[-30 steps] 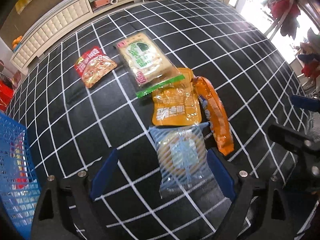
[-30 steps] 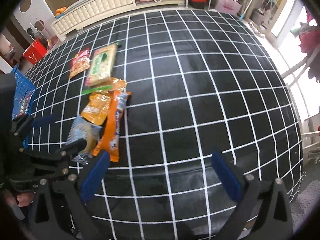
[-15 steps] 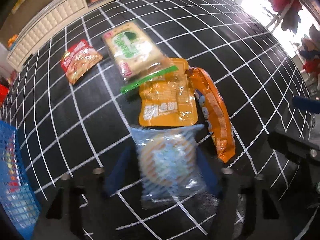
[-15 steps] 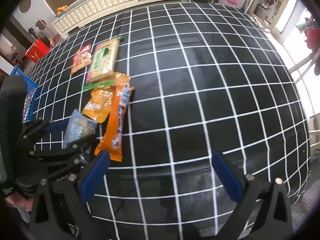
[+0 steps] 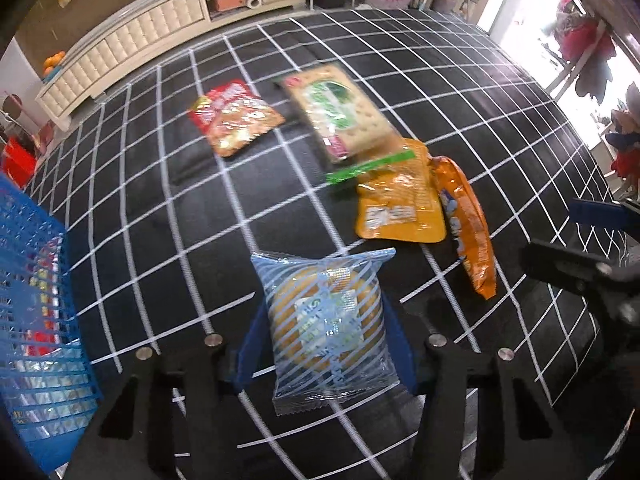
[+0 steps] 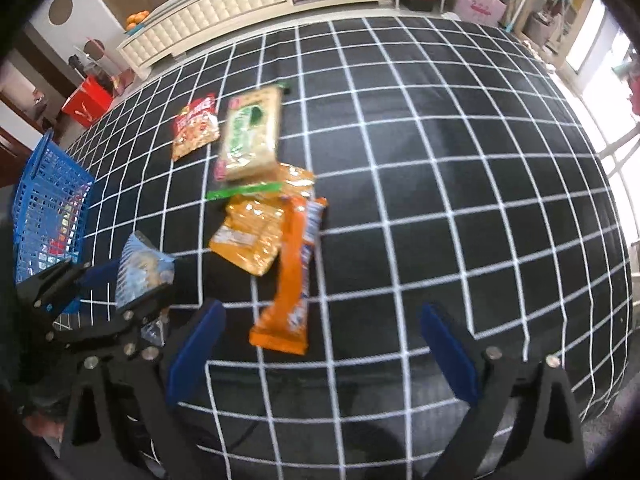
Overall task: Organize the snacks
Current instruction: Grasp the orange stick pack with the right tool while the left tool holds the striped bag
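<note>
The left gripper [image 5: 326, 344] pinches the blue-striped bun packet [image 5: 326, 320] across its width, both blue pads pressed on the packet's sides; the right wrist view shows it clear of the black grid cloth [image 6: 440, 200]. The blue basket [image 5: 36, 320] stands at the cloth's left edge, just left of this gripper, so the packet's way in runs sideways to the left.

The right gripper [image 6: 320, 360] is spread wide, its jaws closing a little with nothing between them. Just ahead of it, slightly left of the midline, lies the long orange packet [image 6: 294, 276], its long axis running away from the tongs and tipped a little right at the far end. The right hand is the nearer to it.

Beyond, touching that packet's left side, sits the yellow pouch [image 6: 252, 236], then the cracker packet [image 6: 250, 140] overlapping it, and farthest the red packet [image 6: 195, 128]: 4 snacks on the cloth, 1 in hand.
</note>
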The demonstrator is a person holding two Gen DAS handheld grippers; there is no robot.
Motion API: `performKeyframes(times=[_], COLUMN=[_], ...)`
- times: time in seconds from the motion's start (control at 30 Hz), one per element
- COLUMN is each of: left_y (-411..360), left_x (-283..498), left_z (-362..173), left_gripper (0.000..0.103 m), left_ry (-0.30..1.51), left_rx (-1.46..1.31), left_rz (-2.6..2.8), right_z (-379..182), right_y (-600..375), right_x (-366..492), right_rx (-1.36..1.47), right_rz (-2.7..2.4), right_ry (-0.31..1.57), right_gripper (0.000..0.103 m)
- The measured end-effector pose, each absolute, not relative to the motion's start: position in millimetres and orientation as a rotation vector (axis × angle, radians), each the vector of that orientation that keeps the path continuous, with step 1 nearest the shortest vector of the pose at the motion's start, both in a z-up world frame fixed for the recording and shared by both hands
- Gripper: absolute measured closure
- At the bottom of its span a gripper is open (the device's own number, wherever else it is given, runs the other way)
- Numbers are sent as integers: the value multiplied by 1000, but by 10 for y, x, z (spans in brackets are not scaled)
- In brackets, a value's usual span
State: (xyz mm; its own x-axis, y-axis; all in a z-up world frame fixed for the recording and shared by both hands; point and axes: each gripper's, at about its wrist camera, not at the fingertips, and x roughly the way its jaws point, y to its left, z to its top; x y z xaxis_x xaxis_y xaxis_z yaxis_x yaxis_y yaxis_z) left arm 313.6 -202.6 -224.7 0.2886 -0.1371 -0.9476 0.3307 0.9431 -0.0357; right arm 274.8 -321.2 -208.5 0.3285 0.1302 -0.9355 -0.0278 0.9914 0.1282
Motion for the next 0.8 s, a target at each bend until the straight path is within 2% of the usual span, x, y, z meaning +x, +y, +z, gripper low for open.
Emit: performKeyframes(times=[0.23, 0.3, 0.37, 0.47, 0.5, 0.53, 0.6, 0.8], left_y=[-1776, -1756, -1727, -1726, -1706, -1696, -1682, -1657], left_x=[3140, 3192, 3213, 3245, 3247, 3254, 3249, 3117], left_z=[-2182, -2212, -2212, -2220, -2218, -2217, -2204, -2050], left_gripper=[51, 51, 51, 51, 51, 51, 51, 51], left_ry=[1217, 1220, 1221, 1216, 1209, 1206, 1199, 1171], left_rx=[137, 137, 139, 138, 130, 129, 126, 124], left_rz=[-271, -264, -260, -249, -243, -240, -237, -239], right_z=[-2323, -2370, -2394, -2471, -2465, -2470, -2457, -2156], right_y=[-3003, -2972, -2944, -2944, -2947, -2951, -2971, -2972], right_x=[2947, 2955, 2951, 2951, 2935, 2928, 2896, 2635], right_rx=[56, 41, 11, 19, 21, 23, 28, 48], right_rz=[92, 90, 72, 77, 81, 88, 86, 96], right_ry=[1276, 1268, 1253, 1269, 1254, 1259, 1257, 1183], right_gripper=[33, 45, 51, 65, 76, 80, 84, 85])
